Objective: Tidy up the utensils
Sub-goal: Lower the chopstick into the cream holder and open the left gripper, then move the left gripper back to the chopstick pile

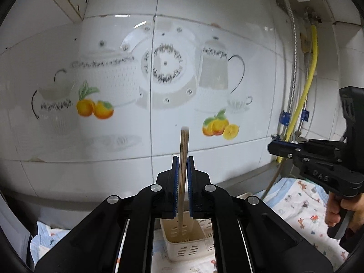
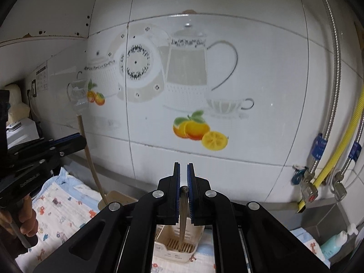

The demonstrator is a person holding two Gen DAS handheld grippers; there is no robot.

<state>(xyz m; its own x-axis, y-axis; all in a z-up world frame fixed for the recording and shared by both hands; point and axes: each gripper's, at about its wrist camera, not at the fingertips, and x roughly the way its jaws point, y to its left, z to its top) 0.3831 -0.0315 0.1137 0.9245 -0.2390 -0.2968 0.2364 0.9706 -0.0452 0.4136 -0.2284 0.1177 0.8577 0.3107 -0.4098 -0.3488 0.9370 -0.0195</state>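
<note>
My left gripper (image 1: 183, 159) is shut on a pair of wooden chopsticks (image 1: 183, 145) held upright. Their lower ends reach down into a cream slotted utensil holder (image 1: 182, 248) below the fingers. My right gripper (image 2: 183, 166) is shut on a grey metal utensil handle (image 2: 183, 207) that points down into a cream slotted holder (image 2: 173, 253). Which utensil it is stays hidden. Each gripper shows in the other's view: the right gripper (image 1: 273, 147) at the right edge, the left gripper (image 2: 79, 140) with the chopsticks (image 2: 89, 157) at the left.
A cartoon-print cloth (image 2: 61, 207) covers the counter. The tiled wall (image 1: 159, 91) stands close behind. Metal and yellow hoses (image 2: 329, 113) with valves (image 2: 307, 191) run down at the right, and a pump bottle (image 2: 336, 243) stands in the right corner. A hand (image 1: 336, 209) holds the right gripper's grip.
</note>
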